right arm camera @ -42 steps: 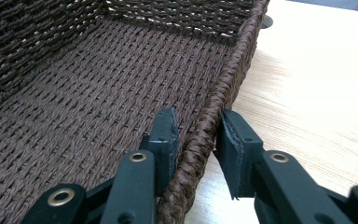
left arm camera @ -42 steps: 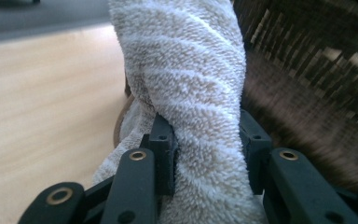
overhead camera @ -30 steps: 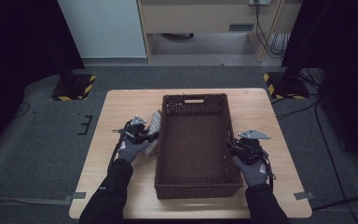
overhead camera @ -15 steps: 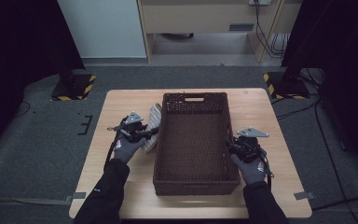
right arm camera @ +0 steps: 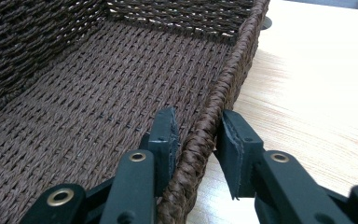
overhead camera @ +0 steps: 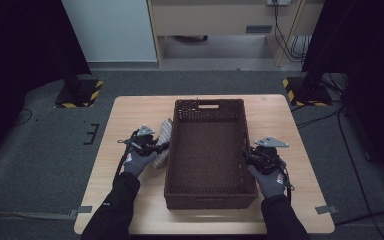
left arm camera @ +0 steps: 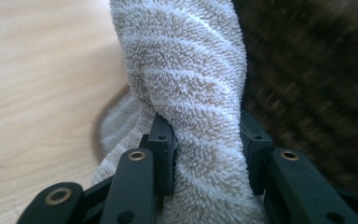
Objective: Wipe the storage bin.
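While the person's sleeves come in from the near edge of the table [overhead camera: 130, 112], each gloved hand holds a gripper at one long side of the basket [overhead camera: 210, 192]. The basket is dark brown, woven and rectangular; it sits in the middle of the table with its long axis running from the near edge toward the far edge, and a handle slot shows in its far end wall.

Nearest, the right gripper [overhead camera: 249, 156] stands at the basket's right wall, about midway along it. In the right gripper view its jaws straddle the braided rim, one inside the basket and one outside over the table. The inner pad lies against the rim, while the outer pad stands slightly off it, so the grip looks loose.

A little farther off, the left gripper [overhead camera: 161, 146] stands just outside the basket's left wall. Its jaws are pinched on a pale towel [left arm camera: 191, 93], which bulges between the pads in the left gripper view. The towel lies on the table just beside the basket, bunched into a narrow roll whose long axis runs roughly alongside the left wall, pointing toward the far edge. Whether it touches the wall cannot be told.
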Available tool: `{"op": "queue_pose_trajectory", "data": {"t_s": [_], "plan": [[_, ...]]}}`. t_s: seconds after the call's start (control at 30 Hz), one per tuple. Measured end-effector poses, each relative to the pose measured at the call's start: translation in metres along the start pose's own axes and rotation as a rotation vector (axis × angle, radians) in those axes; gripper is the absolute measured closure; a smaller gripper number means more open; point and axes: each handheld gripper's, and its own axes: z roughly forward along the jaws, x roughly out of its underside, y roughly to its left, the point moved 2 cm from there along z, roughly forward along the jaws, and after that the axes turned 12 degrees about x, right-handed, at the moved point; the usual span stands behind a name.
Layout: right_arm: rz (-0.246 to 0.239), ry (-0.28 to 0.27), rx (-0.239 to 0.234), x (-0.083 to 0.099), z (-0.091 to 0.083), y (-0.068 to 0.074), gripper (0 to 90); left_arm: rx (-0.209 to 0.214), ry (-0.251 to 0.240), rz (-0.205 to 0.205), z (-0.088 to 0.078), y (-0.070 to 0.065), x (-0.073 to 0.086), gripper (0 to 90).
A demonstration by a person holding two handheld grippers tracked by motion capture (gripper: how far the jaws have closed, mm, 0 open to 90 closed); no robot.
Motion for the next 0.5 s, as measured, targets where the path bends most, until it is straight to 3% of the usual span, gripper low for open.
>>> {"op": "queue_pose_trajectory", "data": {"t_s": [0.07,0.17,0.23,0.37,0.5], "plan": [[0.000,0.001,-0.001,0.000,0.000,0.000,67.9,0.030,-0.061,-0.007,-0.012,-0.004,-0.008,63.5],[0.005,-0.003,-0.002,0.000,0.000,0.000,67.8,0.056,-0.105,0.024,-0.024,-0.013,-0.018,63.5],[0.005,-0.007,-0.004,0.000,0.001,-0.001,67.7,0.038,-0.082,0.056,-0.023,-0.017,-0.018,63.5],[0.006,-0.008,-0.006,0.000,0.001,-0.001,67.7,0.027,-0.038,0.057,-0.013,-0.015,-0.010,63.5],[0.007,-0.006,-0.005,0.000,0.001,-0.001,67.6,0.001,0.039,0.059,0.000,-0.010,0.003,63.5]]}}
